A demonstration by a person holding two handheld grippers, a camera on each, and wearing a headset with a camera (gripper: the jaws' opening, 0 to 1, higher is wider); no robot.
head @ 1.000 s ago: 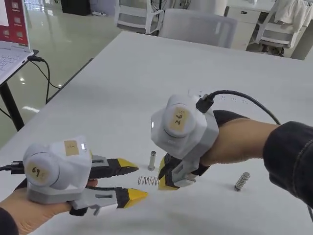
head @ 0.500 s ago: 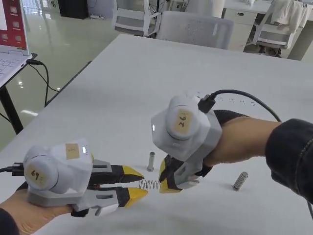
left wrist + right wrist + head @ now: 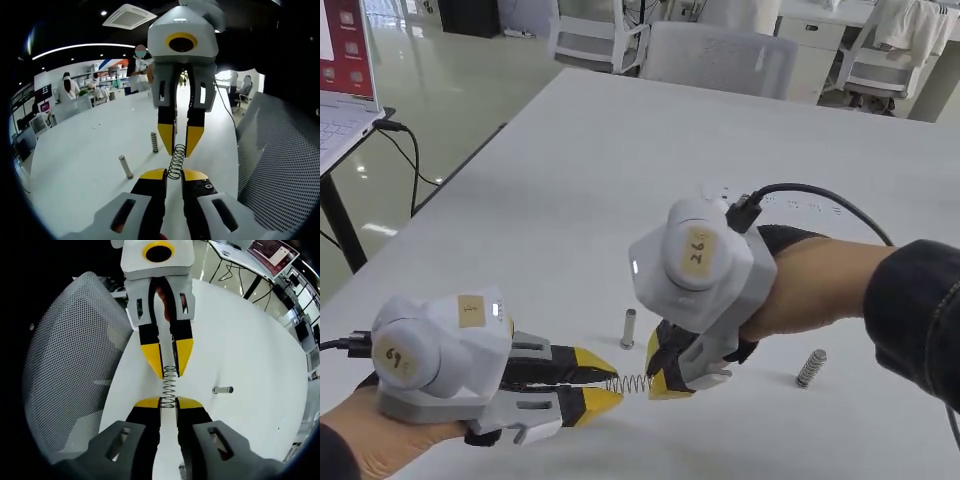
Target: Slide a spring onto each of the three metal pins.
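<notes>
One spring (image 3: 632, 382) — gripped by left tongs (image 3: 610, 383) and right tongs (image 3: 656, 384).

- My white worktop (image 3: 620, 150) stretches far ahead of me, matte and pale.
- A grey mesh chair (image 3: 720, 55) stands at its far edge.
- To my left, an open laptop (image 3: 345, 70) sits on a side desk above a glossy, reflecting floor (image 3: 450, 70).
- Overhead are an air vent (image 3: 129, 16) and a curved light strip (image 3: 75, 48).

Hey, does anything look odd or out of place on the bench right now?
Only the spring: both the left gripper and right gripper pinch it, one at each end, beside the bare pin, not on it.
</notes>
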